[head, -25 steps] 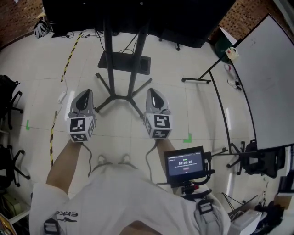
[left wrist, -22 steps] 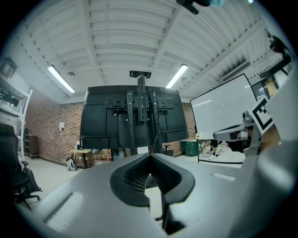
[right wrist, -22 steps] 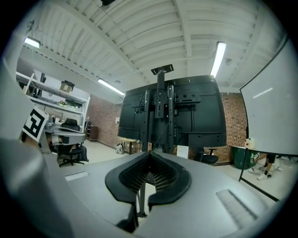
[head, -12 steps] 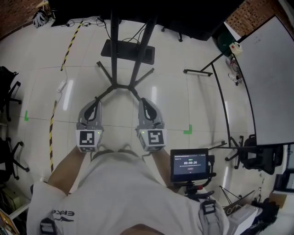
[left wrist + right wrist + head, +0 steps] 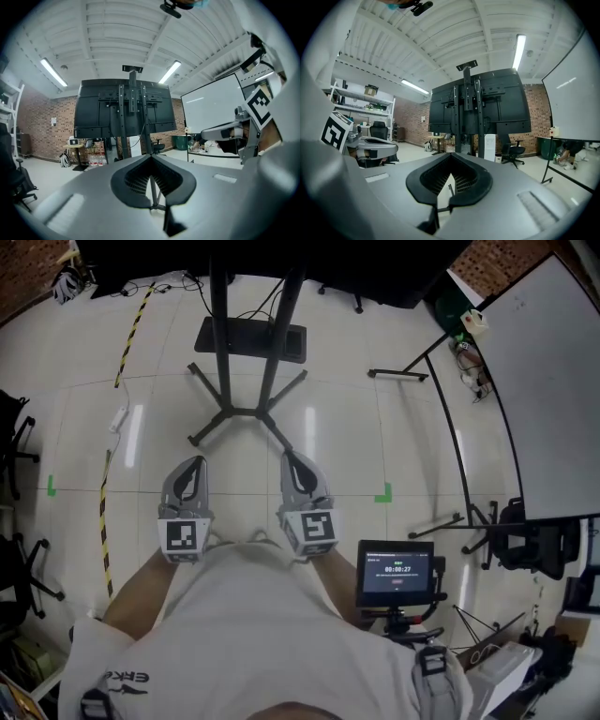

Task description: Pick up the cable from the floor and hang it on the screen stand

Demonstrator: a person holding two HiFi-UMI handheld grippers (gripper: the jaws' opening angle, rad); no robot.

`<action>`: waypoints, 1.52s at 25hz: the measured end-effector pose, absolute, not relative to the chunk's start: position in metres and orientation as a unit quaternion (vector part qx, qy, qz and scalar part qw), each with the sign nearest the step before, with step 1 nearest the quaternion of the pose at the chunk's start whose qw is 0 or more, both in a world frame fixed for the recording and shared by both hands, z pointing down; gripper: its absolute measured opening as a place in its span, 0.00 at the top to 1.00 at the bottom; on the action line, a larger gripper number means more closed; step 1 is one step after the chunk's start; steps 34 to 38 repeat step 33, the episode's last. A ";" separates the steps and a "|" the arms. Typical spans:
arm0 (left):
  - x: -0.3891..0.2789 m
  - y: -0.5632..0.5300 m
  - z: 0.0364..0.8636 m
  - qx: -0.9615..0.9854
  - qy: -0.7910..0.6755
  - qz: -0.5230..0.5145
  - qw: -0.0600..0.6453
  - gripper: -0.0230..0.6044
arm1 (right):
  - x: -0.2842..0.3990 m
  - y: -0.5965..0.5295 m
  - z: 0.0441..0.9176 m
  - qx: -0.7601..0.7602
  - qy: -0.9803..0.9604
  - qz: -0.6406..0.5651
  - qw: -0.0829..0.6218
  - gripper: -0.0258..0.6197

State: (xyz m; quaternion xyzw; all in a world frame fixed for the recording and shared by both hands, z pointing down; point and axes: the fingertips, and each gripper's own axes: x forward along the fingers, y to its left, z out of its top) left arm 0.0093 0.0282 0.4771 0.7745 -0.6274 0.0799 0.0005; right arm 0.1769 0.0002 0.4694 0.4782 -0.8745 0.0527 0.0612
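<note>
**Screen stand**: black, with two posts rising from four splayed legs on the pale tiled floor. A dark screen sits at the top, its bracketed back towards the person. A black shelf plate lies low on the far side of the posts.

**Cable**: a thin pale lead with a white block on it. It lies flat on the floor to the left of the stand's legs, beside the yellow-and-black striped tape. Whether this is the lead the task means cannot be told. Dark leads also lie by the shelf plate.

**Left gripper**: held about level on the near side of the stand's legs, to their left, pointing at the stand. Its fingers are closed tip to tip with nothing between them. Its marker cube sits against the person's white shirt. It is well apart from the cable.

**Right gripper**: on the near side of the stand's legs, slightly to their right, beside the left gripper but not touching it. Its fingers are pressed together and hold nothing. Its marker cube is at the shirt.

**Small display**: lit, on a mount at the person's right hip, near-right of the stand.

**Whiteboard**: on a thin black frame, well to the right of the stand.

**Green tape mark**: on the floor, near-right of the stand's legs.

**Office chair**: black, far right of the stand, at the whiteboard's near end.
</note>
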 end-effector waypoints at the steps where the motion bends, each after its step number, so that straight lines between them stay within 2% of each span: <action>1: 0.009 0.027 0.476 0.775 -0.627 0.076 0.006 0.96 | 0.178 0.000 0.471 0.482 -0.873 0.051 0.064 0.94; 13: -0.009 0.020 0.478 0.781 -0.618 0.082 0.019 0.96 | 0.146 0.006 0.465 0.474 -0.878 0.043 0.054 0.94; 38: -0.046 0.020 0.495 0.786 -0.611 0.086 0.025 0.96 | 0.109 0.006 0.475 0.482 -0.871 0.048 0.082 0.94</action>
